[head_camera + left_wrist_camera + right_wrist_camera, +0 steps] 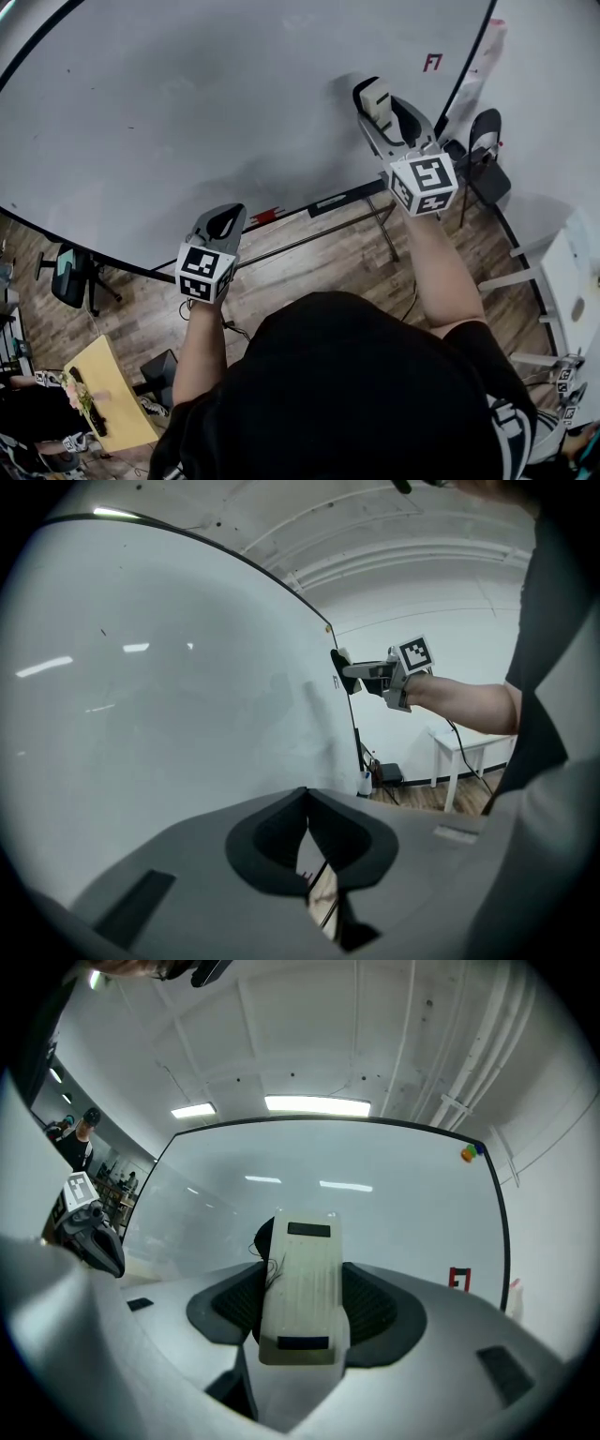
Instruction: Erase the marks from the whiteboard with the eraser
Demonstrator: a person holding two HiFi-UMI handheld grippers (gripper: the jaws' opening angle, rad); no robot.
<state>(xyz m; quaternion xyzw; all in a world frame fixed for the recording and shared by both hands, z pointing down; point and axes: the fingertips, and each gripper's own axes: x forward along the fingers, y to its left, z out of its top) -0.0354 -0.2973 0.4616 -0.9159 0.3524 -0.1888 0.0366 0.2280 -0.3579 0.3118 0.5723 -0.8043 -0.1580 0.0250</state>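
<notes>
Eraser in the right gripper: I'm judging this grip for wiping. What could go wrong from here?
1. The eraser juts well past the right gripper's jaws, which clamp only its near half. Pressing on the whiteboard could lever it askew or loose.
2. The red mark sits close to the board's black frame. A stroke there might catch the frame or leave part of the mark.

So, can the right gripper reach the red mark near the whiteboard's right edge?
Probably yes. The right gripper holds the eraser at the whiteboard, and only bare board lies between it and the red mark.
</notes>
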